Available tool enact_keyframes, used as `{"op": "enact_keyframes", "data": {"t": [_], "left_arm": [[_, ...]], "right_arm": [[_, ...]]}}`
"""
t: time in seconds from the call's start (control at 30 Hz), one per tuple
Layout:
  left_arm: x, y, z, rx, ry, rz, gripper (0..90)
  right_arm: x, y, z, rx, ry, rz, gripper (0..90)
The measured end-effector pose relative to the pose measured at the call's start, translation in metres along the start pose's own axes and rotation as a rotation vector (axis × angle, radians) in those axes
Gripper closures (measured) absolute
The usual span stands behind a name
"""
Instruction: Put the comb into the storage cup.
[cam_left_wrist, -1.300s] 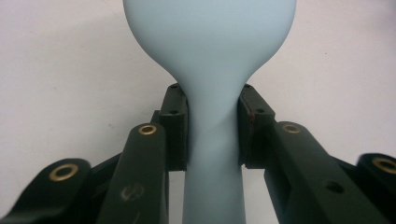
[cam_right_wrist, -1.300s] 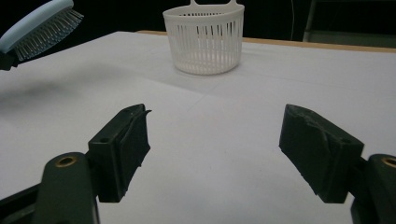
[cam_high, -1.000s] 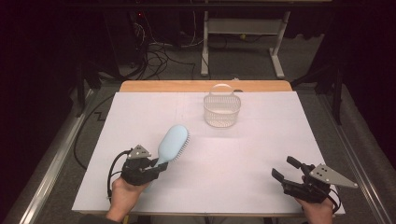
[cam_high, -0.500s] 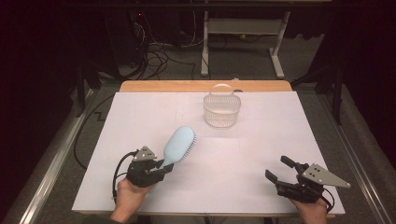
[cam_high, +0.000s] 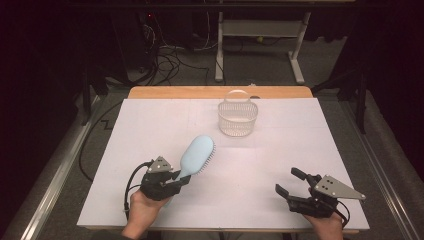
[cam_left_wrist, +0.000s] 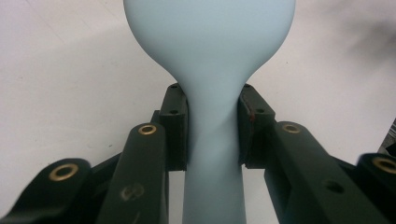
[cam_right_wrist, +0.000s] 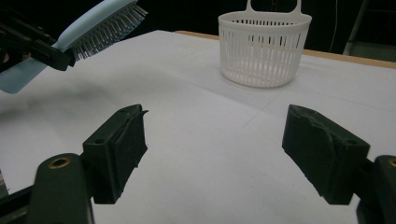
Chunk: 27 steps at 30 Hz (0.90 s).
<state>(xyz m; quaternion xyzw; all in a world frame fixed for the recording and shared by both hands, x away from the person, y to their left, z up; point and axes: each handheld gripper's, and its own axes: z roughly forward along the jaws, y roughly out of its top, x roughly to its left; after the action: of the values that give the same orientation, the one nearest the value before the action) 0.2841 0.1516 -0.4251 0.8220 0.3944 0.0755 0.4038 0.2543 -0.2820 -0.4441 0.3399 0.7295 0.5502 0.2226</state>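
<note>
Now you are carrying the hairbrush (cam_high: 196, 155) toward the basket (cam_high: 237, 119), which stands near the far edge of the bench (cam_high: 300, 150), a little right of its middle. Your left hand-held gripper (cam_high: 176, 181) is clamped on the brush where the handle narrows below the head: in the left gripper view both pads (cam_left_wrist: 176, 126) press flat on the neck (cam_left_wrist: 212, 130), one on each side, with no gap showing. The brush is lifted off the bench, over its near-left part, well short of the basket.

Its long axis runs from the near-left corner toward the far edge, slanted right; the head points away from you and toward the basket, the handle end (cam_right_wrist: 16, 77) sticks out behind the jaws. The bristles (cam_right_wrist: 109, 28) face right and somewhat downward, the smooth blue back up and left.

To do this step well, keep the squeeze steady, since the grip sits on a smooth, tapering neck that could slide. Travel head-first along the brush's own axis, lift the head above the basket rim (cam_right_wrist: 264, 18), clear of the handle loop (cam_high: 237, 93), then tip it down before you release.

Your right hand-held gripper (cam_high: 294, 181) holds nothing; its jaws stand wide apart near the near-right corner, and it could steady the light basket if it shifts.
</note>
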Motion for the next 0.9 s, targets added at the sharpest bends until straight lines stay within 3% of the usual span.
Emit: {"op": "enact_keyframes", "data": {"t": [0.33,0.9], "left_arm": [[-0.005,0.002,0.003,-0.002,-0.011,0.006,67.3],[-0.019,0.01,0.01,-0.007,-0.026,0.057,67.3]], "right_arm": [[0.009,0.004,0.008,-0.016,0.027,-0.005,22.6],[0.023,0.01,0.025,-0.015,0.093,0.003,22.6]]}}
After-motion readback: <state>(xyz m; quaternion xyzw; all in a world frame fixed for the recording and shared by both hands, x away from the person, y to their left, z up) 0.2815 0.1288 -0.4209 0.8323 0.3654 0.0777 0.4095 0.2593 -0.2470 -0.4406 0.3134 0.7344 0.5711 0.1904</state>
